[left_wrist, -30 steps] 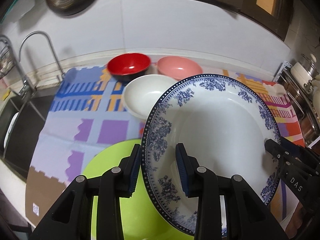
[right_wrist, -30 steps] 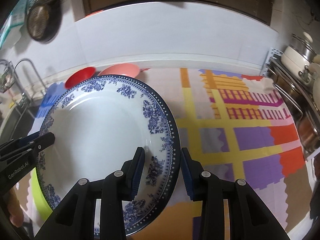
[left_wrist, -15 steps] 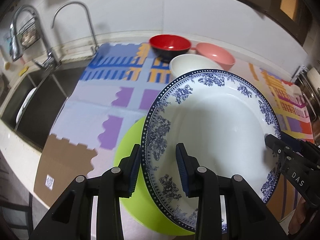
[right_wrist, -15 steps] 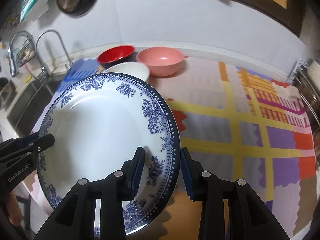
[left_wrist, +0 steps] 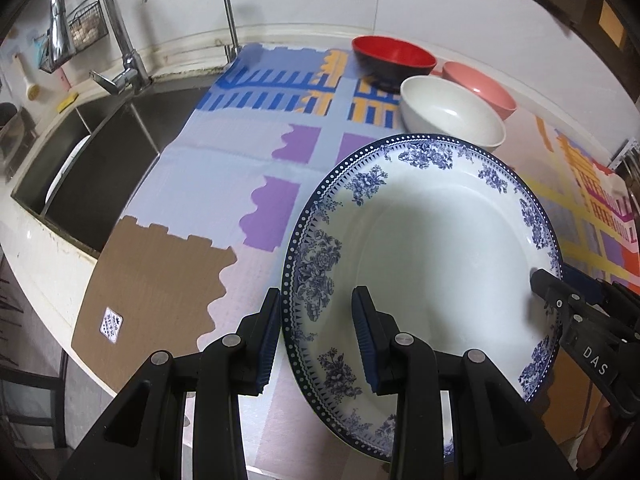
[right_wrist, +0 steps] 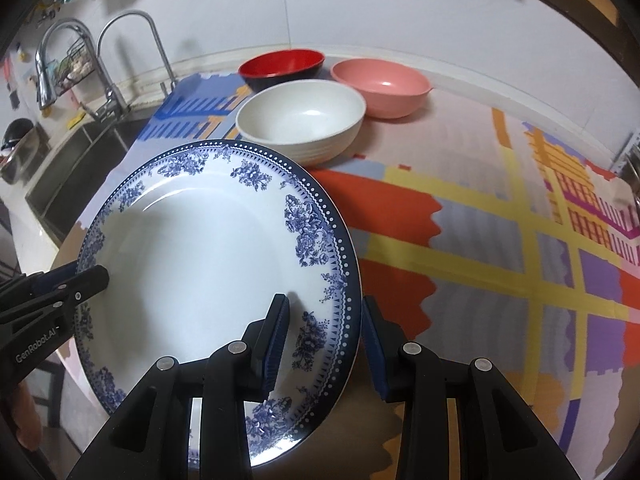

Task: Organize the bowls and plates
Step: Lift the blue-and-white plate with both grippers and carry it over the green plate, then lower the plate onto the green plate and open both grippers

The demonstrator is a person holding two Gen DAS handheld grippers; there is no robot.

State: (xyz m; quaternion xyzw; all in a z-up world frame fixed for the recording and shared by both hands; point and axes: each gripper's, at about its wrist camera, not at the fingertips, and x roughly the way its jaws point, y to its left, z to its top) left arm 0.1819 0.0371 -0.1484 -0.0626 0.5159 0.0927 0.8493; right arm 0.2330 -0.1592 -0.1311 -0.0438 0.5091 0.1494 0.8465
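Observation:
A large white plate with a blue floral rim hangs tilted above the mat, held at opposite edges. My left gripper is shut on its left rim, one pad under it and one on its face. Shut on the right rim is my right gripper. Each view shows the other gripper's fingers on the far rim: right fingers, left fingers. Behind the plate stand a white bowl, a red bowl and a pink bowl.
A patterned mat covers the counter. A steel sink with two taps lies to the left, a white dish inside it. The counter's front edge runs below the sink. A metal rack stands at the far right.
Both grippers have carried the plate left toward the sink and a little lower, rolling as they went. The green plate seen under it earlier is out of view now.

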